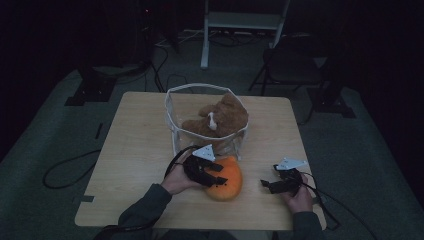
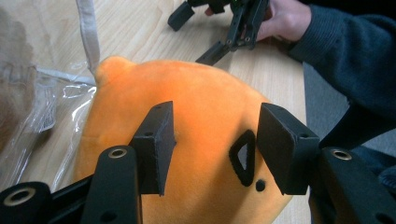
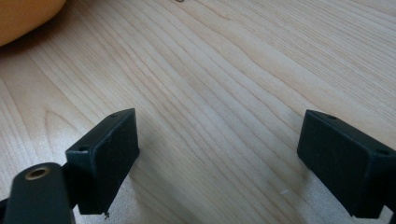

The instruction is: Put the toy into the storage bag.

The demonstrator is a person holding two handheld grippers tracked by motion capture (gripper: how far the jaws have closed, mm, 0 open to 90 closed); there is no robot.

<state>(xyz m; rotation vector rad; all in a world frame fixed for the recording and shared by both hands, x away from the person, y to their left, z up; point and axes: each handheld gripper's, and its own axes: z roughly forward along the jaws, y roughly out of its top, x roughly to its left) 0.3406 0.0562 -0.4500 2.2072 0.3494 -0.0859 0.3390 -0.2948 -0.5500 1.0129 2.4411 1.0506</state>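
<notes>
While the orange plush (image 1: 225,181) lies on the table just in front of the clear basket (image 1: 172,117), the left gripper (image 2: 212,147) hangs directly over it, jaws apart and straddling its face, not yet pinching. Right gripper (image 1: 267,184) rests open beside the plush, farther from the basket.

Dim lab or recording studio: lone wooden table (image 1: 140,150) on grey carpet (image 1: 45,145), cables (image 1: 65,170) snaking across floor, metal stand legs (image 1: 205,45) at back, black equipment bases (image 1: 85,92) flanking, dark surroundings.
</notes>
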